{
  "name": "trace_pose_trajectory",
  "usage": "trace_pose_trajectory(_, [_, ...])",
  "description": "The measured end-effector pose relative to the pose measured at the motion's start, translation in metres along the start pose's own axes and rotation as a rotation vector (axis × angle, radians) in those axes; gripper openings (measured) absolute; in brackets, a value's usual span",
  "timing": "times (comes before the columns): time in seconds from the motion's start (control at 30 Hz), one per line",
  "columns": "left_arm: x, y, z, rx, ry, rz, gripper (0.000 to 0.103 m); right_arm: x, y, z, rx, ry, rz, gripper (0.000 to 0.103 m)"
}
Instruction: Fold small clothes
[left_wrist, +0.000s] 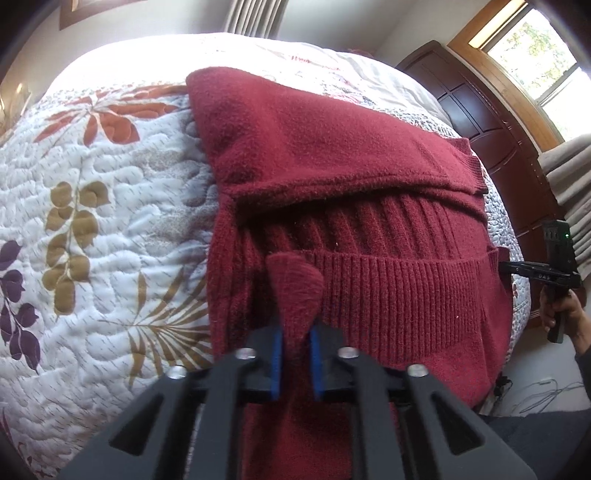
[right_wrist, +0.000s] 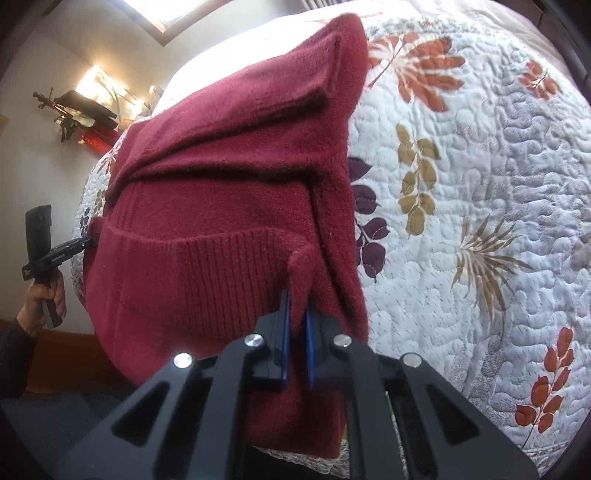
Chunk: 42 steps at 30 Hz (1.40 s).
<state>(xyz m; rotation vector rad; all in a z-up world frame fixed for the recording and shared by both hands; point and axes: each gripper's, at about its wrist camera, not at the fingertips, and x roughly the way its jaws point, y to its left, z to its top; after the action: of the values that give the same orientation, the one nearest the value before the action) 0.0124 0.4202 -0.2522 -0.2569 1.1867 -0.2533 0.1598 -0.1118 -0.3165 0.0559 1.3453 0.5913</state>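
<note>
A dark red knit sweater (left_wrist: 332, 155) lies on the quilted bed, its sleeves folded across the body and its ribbed hem toward me. My left gripper (left_wrist: 295, 332) is shut on a corner of the ribbed hem, which pokes up between the blue pads (left_wrist: 277, 354). My right gripper (right_wrist: 297, 310) is shut on the other hem corner of the sweater (right_wrist: 236, 155). In the left wrist view the right gripper (left_wrist: 504, 266) shows at the sweater's right edge; in the right wrist view the left gripper (right_wrist: 90, 240) shows at its left edge.
A white floral quilt (left_wrist: 96, 206) covers the bed (right_wrist: 480, 206). A dark wooden headboard (left_wrist: 491, 136) and a window (left_wrist: 546, 48) stand at the right. A person's hand (left_wrist: 561, 314) holds the right tool. Cables lie on the floor (left_wrist: 543, 395). A lit shelf with items (right_wrist: 85, 110) hangs on the wall.
</note>
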Motion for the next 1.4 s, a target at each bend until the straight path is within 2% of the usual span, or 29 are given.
trace_pose_trajectory(0.27, [-0.055, -0.002, -0.014, -0.063, -0.176, -0.041, 0.007, -0.053, 0.009, -0.014, 0.050, -0.155, 0.014, 0.006])
trace_pose_trajectory(0.47, [-0.110, -0.014, -0.022, -0.064, -0.339, -0.069, 0.007, -0.095, 0.021, -0.021, 0.077, -0.275, 0.025, 0.006])
trace_pose_trajectory(0.7, [-0.162, -0.021, -0.011, -0.074, -0.499, -0.069, 0.007, -0.142, 0.037, -0.013, 0.073, -0.402, 0.032, 0.006])
trace_pose_trajectory(0.9, [-0.196, -0.009, 0.006, -0.116, -0.606, -0.125, 0.007, -0.164, 0.049, 0.004, 0.043, -0.453, 0.056, 0.006])
trace_pose_trajectory(1.03, [-0.174, 0.011, 0.016, -0.165, -0.552, -0.150, 0.007, -0.146, 0.051, 0.017, 0.017, -0.404, 0.040, 0.006])
trace_pose_trajectory(1.13, [-0.141, 0.023, 0.017, -0.180, -0.445, -0.143, 0.007, -0.118, 0.036, 0.025, 0.048, -0.345, 0.027, 0.006])
trace_pose_trajectory(1.23, [-0.100, 0.028, 0.021, -0.156, -0.306, -0.117, 0.016, -0.099, 0.024, 0.028, 0.086, -0.307, 0.029, 0.006])
trace_pose_trajectory(1.3, [-0.075, 0.029, 0.026, -0.138, -0.246, -0.115, 0.035, -0.094, 0.021, 0.030, 0.096, -0.293, 0.037, 0.006])
trace_pose_trajectory(1.37, [-0.050, 0.030, 0.033, -0.122, -0.194, -0.108, 0.051, -0.089, 0.020, 0.032, 0.096, -0.277, 0.036, 0.006])
trace_pose_trajectory(1.4, [-0.034, 0.030, 0.038, -0.110, -0.156, -0.106, 0.053, -0.087, 0.019, 0.034, 0.096, -0.268, 0.036, 0.006])
